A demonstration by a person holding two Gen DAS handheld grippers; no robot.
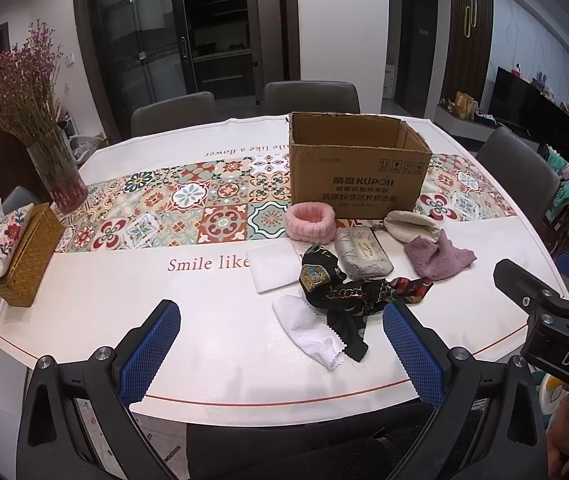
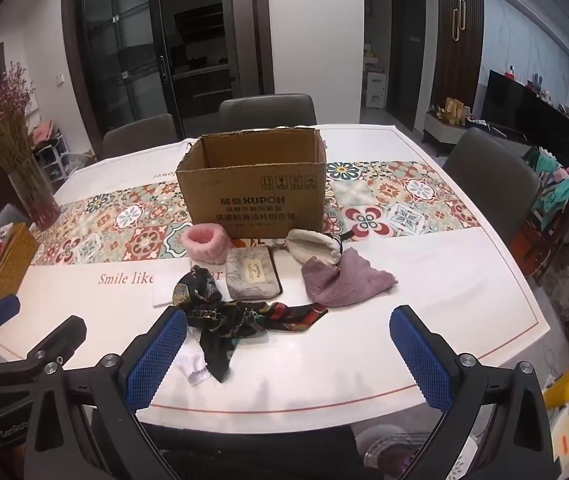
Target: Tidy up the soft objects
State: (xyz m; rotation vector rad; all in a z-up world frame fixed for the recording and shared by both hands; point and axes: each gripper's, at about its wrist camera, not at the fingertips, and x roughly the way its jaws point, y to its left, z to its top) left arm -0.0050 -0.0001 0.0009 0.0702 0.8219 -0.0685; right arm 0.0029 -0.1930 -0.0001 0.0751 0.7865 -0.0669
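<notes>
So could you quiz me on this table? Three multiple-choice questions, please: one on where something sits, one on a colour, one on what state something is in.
1. Where is the pink headband?
A. inside the box
B. on the table, against the box's front
C. on the tissue holder

2. What colour is the towel at the right of the pile?
A. purple
B. green
C. yellow

3. How is the box?
A. taped shut
B. lying on its side
C. upright, open at the top

Answers:
1 B: it lies on the table at the foot of the box's printed front.
2 A: the fluffy cloth is mauve-purple in both views.
3 C: the right wrist view looks in past its open top edge to the inner walls.
</notes>
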